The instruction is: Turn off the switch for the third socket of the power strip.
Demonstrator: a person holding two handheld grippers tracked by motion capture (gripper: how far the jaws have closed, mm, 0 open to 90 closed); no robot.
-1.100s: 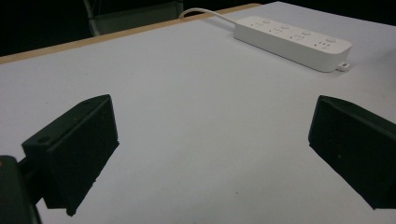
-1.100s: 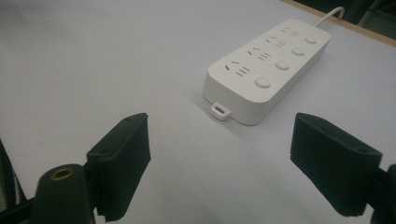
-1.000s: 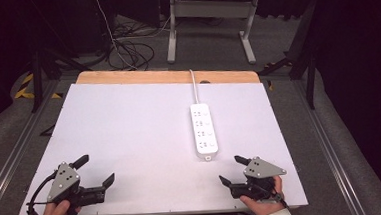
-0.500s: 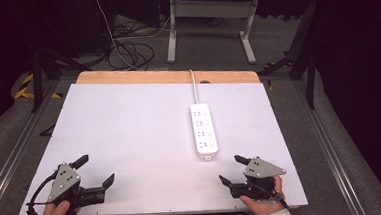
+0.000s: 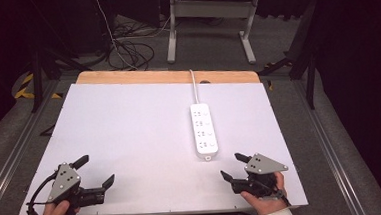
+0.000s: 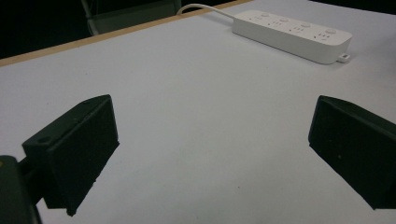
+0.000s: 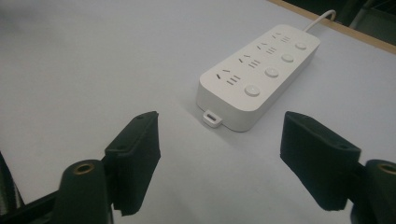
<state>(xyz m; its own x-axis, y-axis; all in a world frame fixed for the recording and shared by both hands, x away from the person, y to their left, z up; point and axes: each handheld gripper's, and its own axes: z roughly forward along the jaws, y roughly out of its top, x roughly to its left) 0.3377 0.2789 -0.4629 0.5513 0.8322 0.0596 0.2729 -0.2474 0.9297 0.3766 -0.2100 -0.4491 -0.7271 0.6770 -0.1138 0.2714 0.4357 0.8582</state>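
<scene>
My right tongs, spread and just narrowing on nothing, are sitting nearer the power strip, lying at eleven o'clock, its long axis running twelve-to-six; my left tongs are spread too.

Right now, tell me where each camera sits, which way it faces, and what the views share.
High view: above the near table edge, looking forward and down on the white table; both hands show, with left gripper and right gripper.
Left gripper view: low on that gripper, looking across to the power strip; two black jaws, apart.
Right gripper view: low, facing the strip's near end; jaws apart, empty.
All three share the power strip.
</scene>
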